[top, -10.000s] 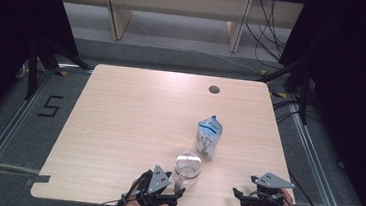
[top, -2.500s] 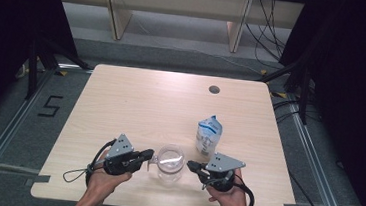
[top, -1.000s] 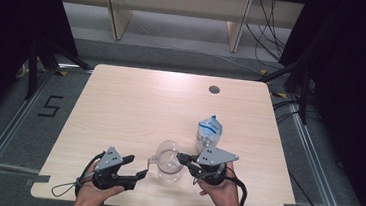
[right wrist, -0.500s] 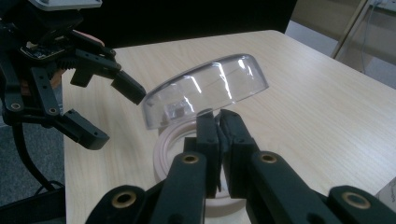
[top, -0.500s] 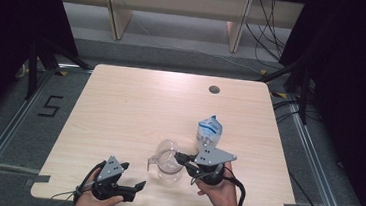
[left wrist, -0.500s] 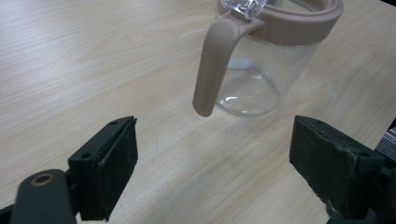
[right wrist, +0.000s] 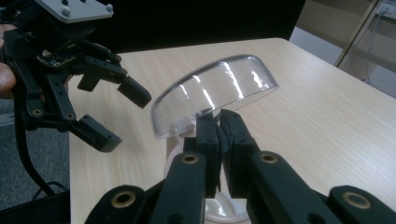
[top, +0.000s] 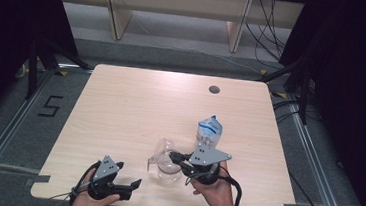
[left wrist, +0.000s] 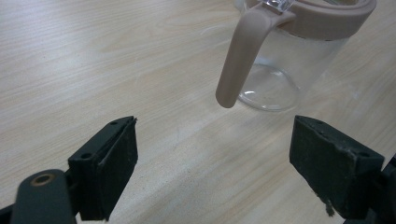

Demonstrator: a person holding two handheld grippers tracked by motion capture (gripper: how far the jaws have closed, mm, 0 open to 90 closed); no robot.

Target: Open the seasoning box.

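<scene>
A clear pitcher [top: 169, 168] with a beige rim and handle [left wrist: 238, 56] stands near the table's front edge. Its clear domed lid [right wrist: 215, 93] is tilted up, and my right gripper [top: 173, 157] is shut on the lid's edge from the right. My left gripper [top: 133, 189] sits by the front left edge, a short way left of the pitcher. It is open, its jaws have just been opening, and nothing is between them. In the left gripper view the handle hangs ahead of the wide-apart jaws. A blue and white pouch [top: 209, 130] stands just behind the right gripper.
The light wooden table [top: 130, 103] has a round cable hole [top: 214, 89] near its far edge. Dark curtains hang at both sides, and shelf legs and cables lie on the floor beyond the table.
My left gripper has let go of the pitcher's handle, opened and drawn back toward the front left edge. The right gripper has lifted the lid and keeps it raised.
</scene>
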